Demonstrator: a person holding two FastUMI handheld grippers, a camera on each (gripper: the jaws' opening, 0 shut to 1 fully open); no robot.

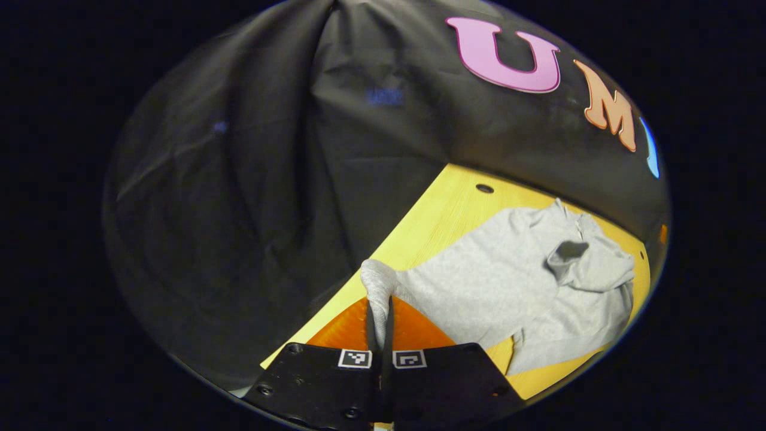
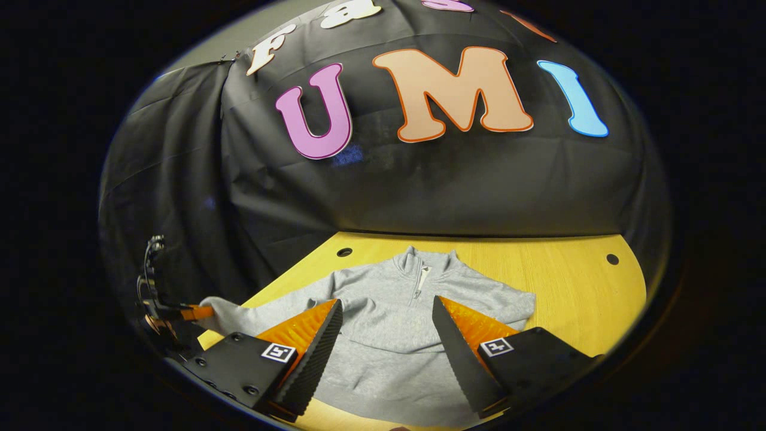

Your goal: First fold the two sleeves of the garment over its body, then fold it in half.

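A: Left gripper [image 1: 379,311] status?
B: Clamped on the sleeve cuff [image 1: 378,281] of the garment [image 2: 389,323], which lies on the surface [image 2: 568,281].
A: Right gripper [image 2: 386,335]?
B: Jaws apart, above the garment body

The garment [image 2: 395,335] lies flat on the table [image 2: 574,281], its collar [image 2: 426,263] toward the booth wall [image 2: 419,191] behind and its body spreading toward the near edge. In the right gripper view the right gripper [image 2: 388,335] hangs over the body, one finger to each side of the chest, apart from each other. The left sleeve [image 2: 239,312] stretches out past the table's left edge, where the left gripper [image 2: 179,314] seems to pinch its cuff. In the left gripper view the cuff [image 1: 378,287] sits between the closed fingers, the body lying to the right beyond it
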